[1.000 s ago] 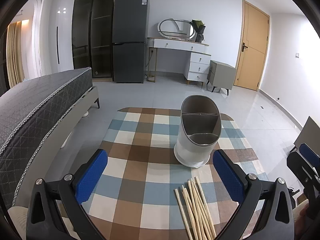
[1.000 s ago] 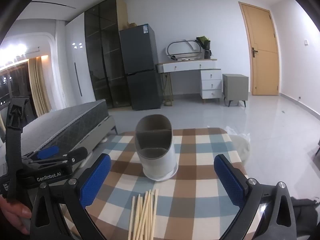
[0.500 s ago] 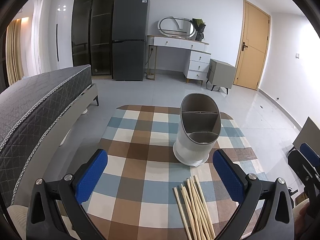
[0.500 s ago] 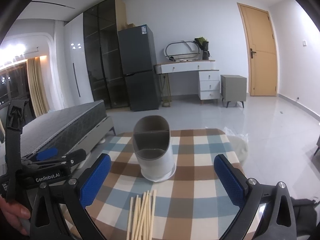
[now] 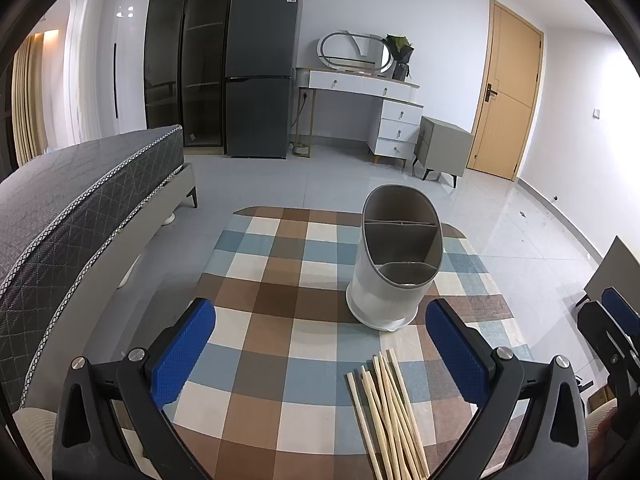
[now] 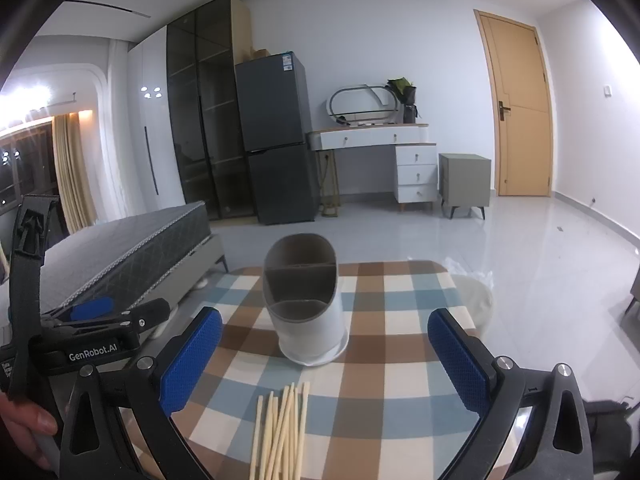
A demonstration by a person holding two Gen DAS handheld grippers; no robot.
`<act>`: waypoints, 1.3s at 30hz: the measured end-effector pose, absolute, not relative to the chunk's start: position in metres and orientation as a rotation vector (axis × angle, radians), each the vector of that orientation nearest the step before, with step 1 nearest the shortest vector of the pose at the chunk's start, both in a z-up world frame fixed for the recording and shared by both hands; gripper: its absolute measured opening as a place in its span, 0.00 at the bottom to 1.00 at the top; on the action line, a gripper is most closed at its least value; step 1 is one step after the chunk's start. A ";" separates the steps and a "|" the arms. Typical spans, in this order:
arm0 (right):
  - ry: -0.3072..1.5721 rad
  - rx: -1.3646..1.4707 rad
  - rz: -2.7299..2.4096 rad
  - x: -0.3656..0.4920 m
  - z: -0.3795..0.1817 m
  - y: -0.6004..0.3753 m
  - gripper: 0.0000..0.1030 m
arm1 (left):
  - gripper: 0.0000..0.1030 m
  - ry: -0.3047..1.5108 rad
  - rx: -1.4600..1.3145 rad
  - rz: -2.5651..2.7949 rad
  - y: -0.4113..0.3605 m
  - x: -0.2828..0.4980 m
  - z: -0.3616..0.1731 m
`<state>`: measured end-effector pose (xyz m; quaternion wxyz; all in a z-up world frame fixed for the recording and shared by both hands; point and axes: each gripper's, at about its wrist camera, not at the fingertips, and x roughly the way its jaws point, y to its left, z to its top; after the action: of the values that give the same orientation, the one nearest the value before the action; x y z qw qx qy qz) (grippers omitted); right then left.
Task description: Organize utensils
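I am looking along both claws at a small worktop (image 5: 256,312) covered in a checked cloth of brown, blue and cream squares. The left claw (image 5: 320,344) fills the lower part of its frame, its blue textured pads (image 5: 182,354) spread wide apart and holding nothing. The right claw (image 6: 324,354) is likewise spread wide and empty. A loose bundle of pale wooden chopsticks (image 5: 390,416) lies flat at the lower centre-right of the left view, fanned slightly, their far tips pointing toward a white oval utensil holder (image 5: 394,268) just beyond them at mid-frame. The holder stands upright, with a slanted grey rim and grey inner dividers making separate compartments, all of them empty. I judge the chopsticks light, stiff, smooth and thin, so they may roll or slip; pinching a few near mid-length should keep them balanced. The holder looks like light plastic and could tip if knocked
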<state>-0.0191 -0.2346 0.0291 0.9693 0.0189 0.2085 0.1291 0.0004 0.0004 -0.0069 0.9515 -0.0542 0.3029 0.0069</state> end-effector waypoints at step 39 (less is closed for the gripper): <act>0.578 0.014 0.203 0.011 0.004 -0.236 1.00 | 0.99 1.054 -0.190 -0.009 0.002 0.057 -0.087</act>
<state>0.0105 -0.2361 0.0043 0.9534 0.0070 0.2846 0.0997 0.0574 0.0025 -0.0867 0.8599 -0.0906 0.5023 -0.0044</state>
